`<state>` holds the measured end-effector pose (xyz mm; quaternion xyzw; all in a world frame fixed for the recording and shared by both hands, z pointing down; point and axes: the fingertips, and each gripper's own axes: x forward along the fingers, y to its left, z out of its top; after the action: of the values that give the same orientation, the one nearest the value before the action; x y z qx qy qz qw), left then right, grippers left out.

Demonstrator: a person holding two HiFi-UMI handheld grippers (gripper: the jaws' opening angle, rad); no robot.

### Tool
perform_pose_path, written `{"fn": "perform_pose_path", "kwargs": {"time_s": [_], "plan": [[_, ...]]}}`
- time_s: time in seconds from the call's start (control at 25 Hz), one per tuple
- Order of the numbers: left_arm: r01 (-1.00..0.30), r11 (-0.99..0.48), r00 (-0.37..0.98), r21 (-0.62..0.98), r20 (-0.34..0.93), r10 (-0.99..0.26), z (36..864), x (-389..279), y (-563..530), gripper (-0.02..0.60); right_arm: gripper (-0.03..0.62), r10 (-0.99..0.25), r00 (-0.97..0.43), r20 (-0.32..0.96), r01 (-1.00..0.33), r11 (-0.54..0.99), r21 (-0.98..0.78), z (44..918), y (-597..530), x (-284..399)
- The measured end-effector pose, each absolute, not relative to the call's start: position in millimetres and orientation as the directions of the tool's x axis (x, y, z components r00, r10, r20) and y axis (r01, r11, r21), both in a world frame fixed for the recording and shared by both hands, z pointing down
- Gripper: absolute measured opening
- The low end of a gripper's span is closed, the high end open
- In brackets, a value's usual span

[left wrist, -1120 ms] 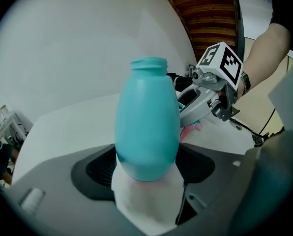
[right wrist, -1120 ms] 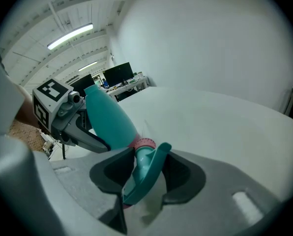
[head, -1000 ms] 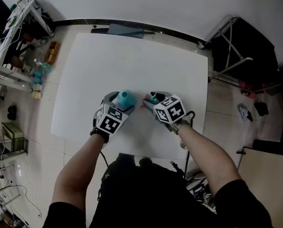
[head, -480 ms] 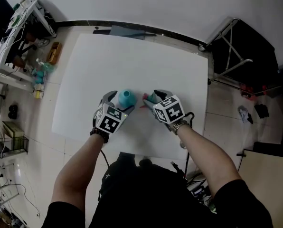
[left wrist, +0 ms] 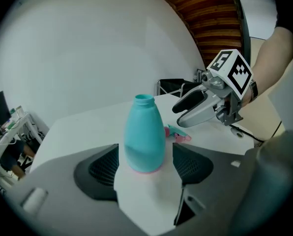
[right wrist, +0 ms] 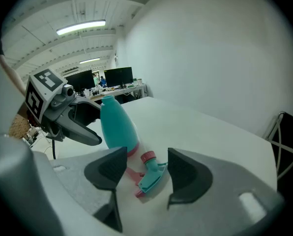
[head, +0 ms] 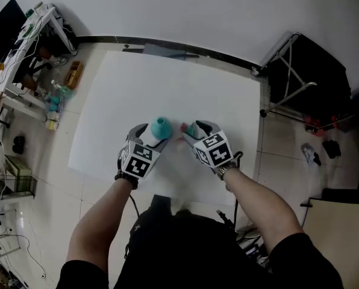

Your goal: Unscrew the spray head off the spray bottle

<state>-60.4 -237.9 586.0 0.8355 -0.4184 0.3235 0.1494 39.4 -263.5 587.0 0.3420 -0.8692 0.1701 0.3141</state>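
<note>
Item, table [head: 167, 83]: white and bare apart from the two pieces listed below.

Item, spray bottle [left wrist: 144, 134]: teal with a pink foot. It stands upright on the table near my edge, and its neck is open with no head on it.

Item, spray head [right wrist: 154, 172]: teal body, pink collar and pink trigger. It lies on its side on the table just beside the bottle's foot, on my right.

Item, my left tongs [left wrist: 145, 164]: the jaws are apart and have just been closing a little. The bottle stands between them, with a gap between each pad and its sides.

Item, my right tongs [right wrist: 146, 170]: the jaws are apart and have just been opening. The spray head lies on the table between and just ahead of them, and neither pad presses on it.

Item, my two hands: side by side over the near part of the table, with both tongs pointing slantwise down.
</note>
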Motion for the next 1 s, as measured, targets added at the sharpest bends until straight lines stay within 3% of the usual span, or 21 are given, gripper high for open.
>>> {"fn": "perform_pose_path", "kwargs": {"time_s": [0.28, 0.44, 0.68, 1.0], "plan": [[-0.831, -0.555, 0.412, -0.042, 0.625, -0.663, 558, -57, -218, 0.268, 0.193, -0.512, -0.606, 0.608, -0.659, 0.752, -0.024, 556, -233, 32], [-0.835, -0.55, 0.422, -0.034, 0.602, -0.678, 547, -44, -205, 0.197, 0.116, -0.535, -0.609, 0.585, -0.648, 0.761, 0.022, 544, -218, 33], [-0.842, -0.538, 0.43, -0.043, 0.551, -0.715, 523, -27, -190, 0.03, -0.008, -0.571, -0.613, 0.546, -0.658, 0.752, 0.047, 520, -196, 33], [-0.844, -0.534, 0.439, -0.043, 0.518, -0.734, 501, -6, -167, 0.015, -0.008, -0.576, -0.639, 0.51, -0.667, 0.745, 0.005, 500, -172, 34]]}}
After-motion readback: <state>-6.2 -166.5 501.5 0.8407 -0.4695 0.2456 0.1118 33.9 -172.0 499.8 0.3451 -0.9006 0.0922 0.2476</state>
